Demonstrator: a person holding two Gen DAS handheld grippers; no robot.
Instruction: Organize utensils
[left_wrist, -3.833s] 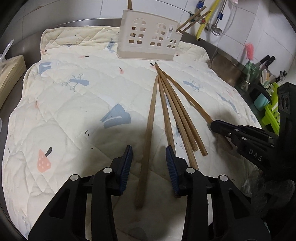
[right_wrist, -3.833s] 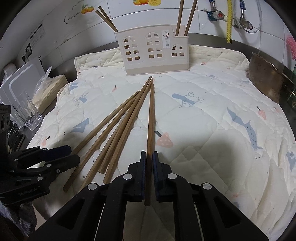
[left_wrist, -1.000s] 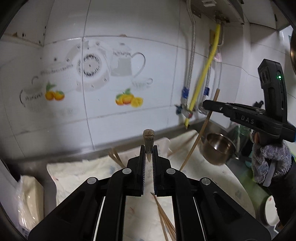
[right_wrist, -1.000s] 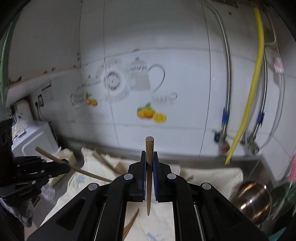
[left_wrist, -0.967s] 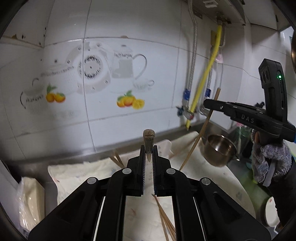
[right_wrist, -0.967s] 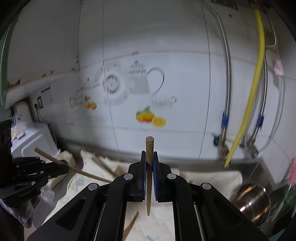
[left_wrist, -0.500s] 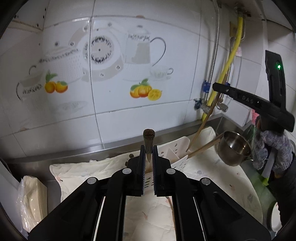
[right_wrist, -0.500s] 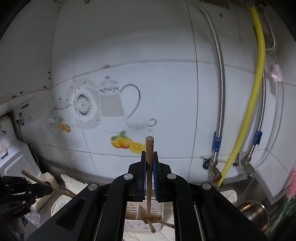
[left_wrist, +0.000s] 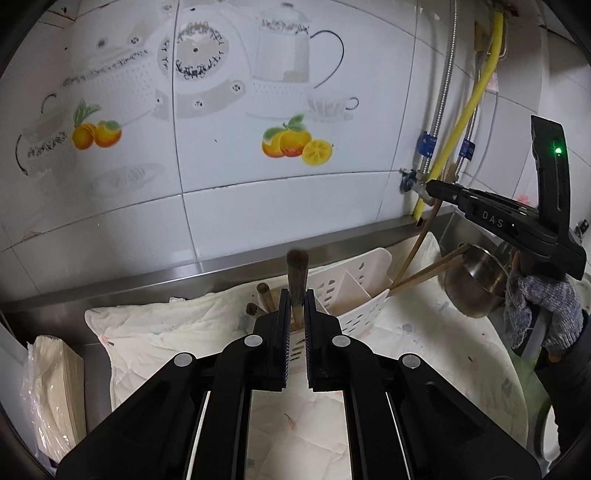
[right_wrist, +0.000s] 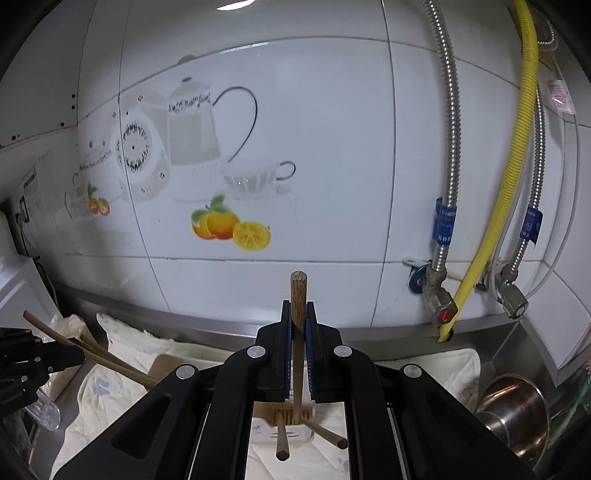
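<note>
White "DAS" lettering marks the right gripper (left_wrist: 430, 187); both it and the left gripper (left_wrist: 295, 306) clamp chopsticks (left_wrist: 296, 273).

White slotted utensil holder (left_wrist: 364, 291) stands on the quilted cloth by the back wall, with several brown wooden chopsticks leaning in its compartments. Two more chopsticks (left_wrist: 297, 280) (right_wrist: 298, 332) are upright above it, tips probably inside, though that's partly hidden.
</note>
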